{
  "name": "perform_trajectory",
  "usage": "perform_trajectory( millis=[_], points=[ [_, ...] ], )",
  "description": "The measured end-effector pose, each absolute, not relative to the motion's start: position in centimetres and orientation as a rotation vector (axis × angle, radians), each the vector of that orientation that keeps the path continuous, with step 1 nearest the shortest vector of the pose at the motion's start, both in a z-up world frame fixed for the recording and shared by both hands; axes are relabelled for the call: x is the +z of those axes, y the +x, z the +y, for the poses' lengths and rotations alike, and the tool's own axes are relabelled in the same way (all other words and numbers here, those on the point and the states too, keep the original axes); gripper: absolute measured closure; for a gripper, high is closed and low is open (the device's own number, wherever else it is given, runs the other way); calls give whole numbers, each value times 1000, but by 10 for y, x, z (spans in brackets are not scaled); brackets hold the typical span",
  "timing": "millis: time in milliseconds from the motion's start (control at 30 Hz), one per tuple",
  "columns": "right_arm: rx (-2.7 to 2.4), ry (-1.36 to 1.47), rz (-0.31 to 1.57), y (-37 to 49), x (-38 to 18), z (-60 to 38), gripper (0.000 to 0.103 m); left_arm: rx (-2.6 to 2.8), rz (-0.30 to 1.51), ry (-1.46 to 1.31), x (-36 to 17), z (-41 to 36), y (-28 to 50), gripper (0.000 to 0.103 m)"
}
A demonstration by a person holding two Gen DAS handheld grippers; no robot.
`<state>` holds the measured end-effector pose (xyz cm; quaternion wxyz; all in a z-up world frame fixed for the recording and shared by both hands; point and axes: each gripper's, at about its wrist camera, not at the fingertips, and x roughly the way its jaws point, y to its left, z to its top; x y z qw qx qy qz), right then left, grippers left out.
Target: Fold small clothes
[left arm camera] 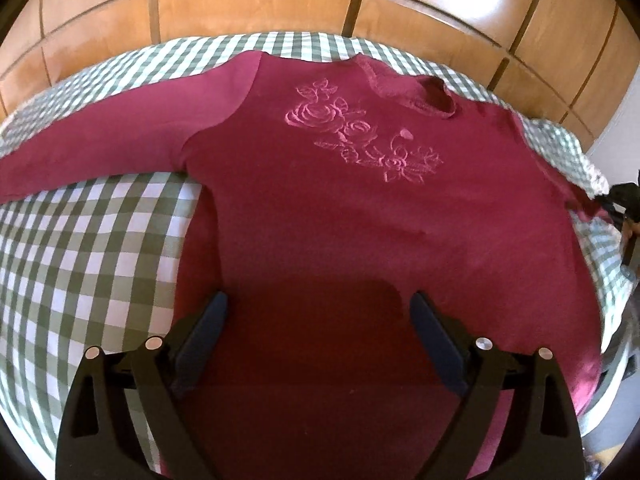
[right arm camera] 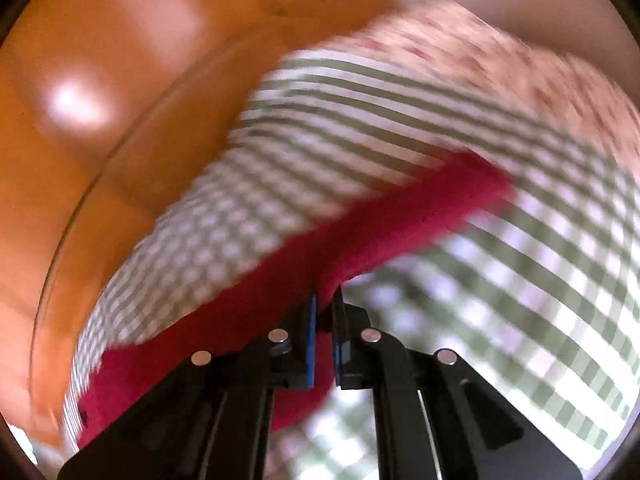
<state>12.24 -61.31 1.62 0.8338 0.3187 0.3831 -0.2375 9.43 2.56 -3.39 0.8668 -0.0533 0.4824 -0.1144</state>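
- A dark red shirt [left arm camera: 320,216] is lying flat on a green and white checked cloth [left arm camera: 92,240].
- The shirt is lying face up, and pink roses [left arm camera: 360,132] are showing on its chest.
- The neck hole [left arm camera: 416,92] is pointing to the far side, toward a brown wooden wall [left arm camera: 280,0].
- One long sleeve [left arm camera: 100,148] is stretching out to the left over the checked cloth.
- The left gripper [left arm camera: 320,320] is hanging over the near part of the shirt, by its bottom edge.
- Its two fingers [left arm camera: 206,332] are standing wide apart, and only flat shirt is showing between them.
- Whether those fingers are touching the shirt is hard to tell.
- The right gripper [right arm camera: 325,300] is pressing its fingers together on a strip of the red shirt, pinching it.
- In the right wrist view, the red cloth is running from the near left, through the fingers, up to the far right.
- That view is looking very blurry.
- A pale cloth with small red spots [right arm camera: 500,64] is lying at the far right, past the checked cloth.
- A dark thing [left arm camera: 624,196] is peeking in at the right edge of the left wrist view, too small to make out.
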Motion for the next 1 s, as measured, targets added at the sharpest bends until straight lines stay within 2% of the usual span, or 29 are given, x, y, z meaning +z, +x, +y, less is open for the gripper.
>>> perform_trajectory(
  millis=[100,233,267,533,567,633,700,800,900,933,967,1000],
  points=[
    [-383,532,816,149,37,-564,97,-253,1004,-185,-30,33,95,12],
    [-207,367,864,184,44,-479,97,-270,1033,-232,-27,37,99,6],
    [-166,334,876,192,43,-458,97,-271,1047,-227,-27,36,100,4],
    [120,106,979,217,16,-286,96,-262,1009,-261,-14,44,103,4],
    [144,91,988,216,11,-275,94,-264,1004,-278,-13,46,103,4],
    [200,64,1000,212,2,-252,80,-282,999,-320,-10,51,106,4],
    [231,72,997,204,0,-244,55,-325,1008,-344,-6,52,108,4],
    [220,97,973,186,3,-246,33,-339,997,-354,1,50,111,4],
    [213,140,967,157,3,-261,25,-357,1020,-413,3,48,120,5],
    [209,151,969,149,3,-266,24,-368,1028,-436,4,46,124,12],
    [205,163,970,140,3,-271,23,-376,1040,-445,5,42,128,25],
    [194,181,977,129,-1,-280,22,-380,1055,-439,5,38,131,29]
  ],
)
